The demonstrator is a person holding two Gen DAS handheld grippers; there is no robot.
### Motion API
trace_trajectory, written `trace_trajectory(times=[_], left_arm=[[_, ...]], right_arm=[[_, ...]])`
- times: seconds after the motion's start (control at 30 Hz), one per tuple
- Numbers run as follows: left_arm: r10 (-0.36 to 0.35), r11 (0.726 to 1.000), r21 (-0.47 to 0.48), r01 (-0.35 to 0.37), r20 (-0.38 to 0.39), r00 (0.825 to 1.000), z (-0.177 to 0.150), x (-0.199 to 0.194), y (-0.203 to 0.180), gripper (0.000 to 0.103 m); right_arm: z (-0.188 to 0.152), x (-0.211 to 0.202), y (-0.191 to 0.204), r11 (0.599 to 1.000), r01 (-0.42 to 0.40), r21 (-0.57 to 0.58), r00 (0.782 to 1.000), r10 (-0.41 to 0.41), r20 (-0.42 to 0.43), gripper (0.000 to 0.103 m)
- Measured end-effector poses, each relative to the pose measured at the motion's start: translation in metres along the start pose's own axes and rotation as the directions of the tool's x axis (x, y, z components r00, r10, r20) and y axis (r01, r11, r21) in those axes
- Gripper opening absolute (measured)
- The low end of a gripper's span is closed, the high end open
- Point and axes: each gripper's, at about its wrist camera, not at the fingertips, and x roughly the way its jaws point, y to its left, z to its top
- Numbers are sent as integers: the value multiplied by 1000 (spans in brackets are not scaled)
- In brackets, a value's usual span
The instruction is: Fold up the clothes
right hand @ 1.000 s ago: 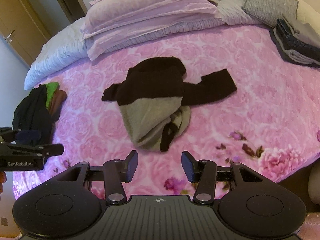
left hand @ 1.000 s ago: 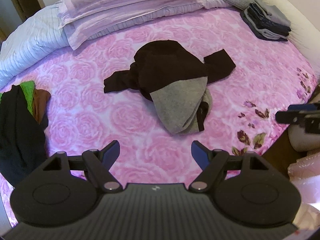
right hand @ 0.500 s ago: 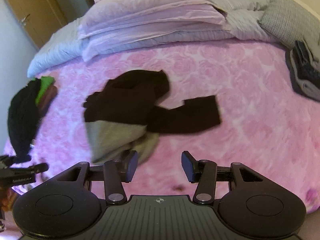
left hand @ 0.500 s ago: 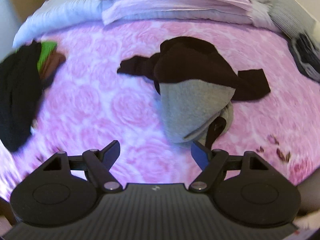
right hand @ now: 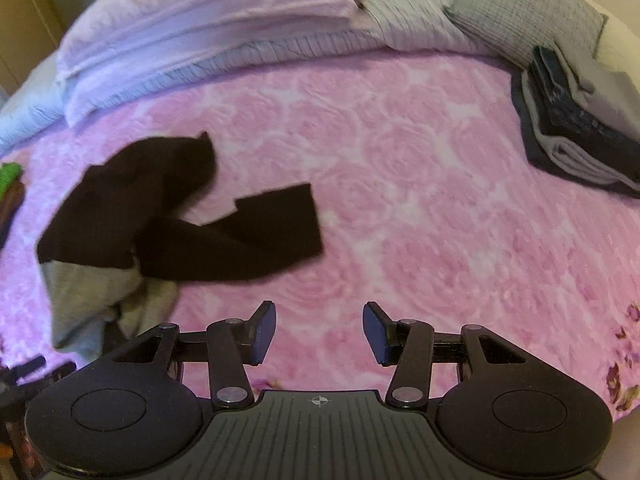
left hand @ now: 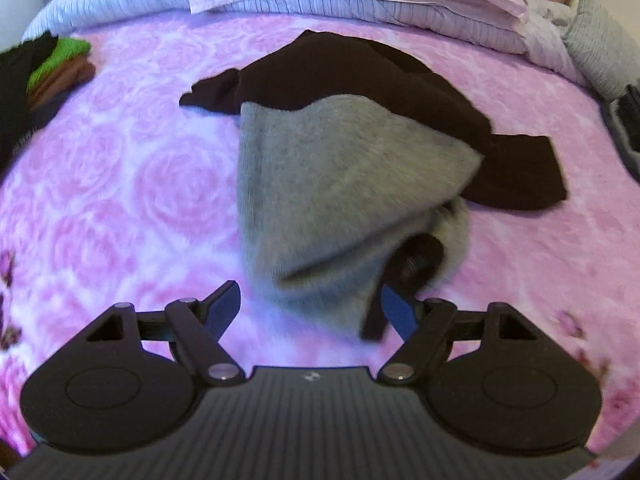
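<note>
On the pink rose-patterned bedspread [left hand: 100, 184] lies a crumpled black-and-grey knit garment [left hand: 344, 184], grey half nearest the left wrist camera, black half heaped behind it with one black sleeve [right hand: 276, 228] stretched out flat to the right.

Left gripper [left hand: 310, 306]: fingers spread wide, nothing between them. Garment's grey lower edge sits directly ahead, its tip reaching down between the blue finger pads [left hand: 224, 308]. Contact cannot be judged; picture is blurred there.

Right gripper [right hand: 318, 332]: fingers likewise parted, empty. It faces bare bedspread; garment lies ahead and to its left, the black sleeve end near the left finger but apart from it.

Other items:
- stack of folded dark and grey clothes [right hand: 580, 120], far right of the bed, well apart from the garment.
- pile of unfolded clothes, black with green and brown showing [left hand: 44, 68], at the far left edge.
- lilac pillows and striped pale bedding [right hand: 208, 32] across the head of the bed.
- grey textured cushion [right hand: 520, 8] at upper right.
</note>
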Motion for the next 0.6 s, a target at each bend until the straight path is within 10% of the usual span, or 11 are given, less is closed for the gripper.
trace_trajectory(times=[0.07,0.13,0.2,0.6], left_arm=[[20,999,35,-21,15,1000,3,16,-2,67],[12,998,66,-14,31,999,6,25,0,27],[-13,996,85,10,36,999,6,28,5,9],[111,992,-89,-89,287,951,48,-62,119,7]], right_arm=[[-4,9,0,1000,-1,1,1000,1,-16,45],[-7,18,4,1000,-2,-17,999,2,-35,45],[-10,27,11,999,6,-48,999,-8,-44,45],[9,56,101,887,-76,-455,981,148,125,45]])
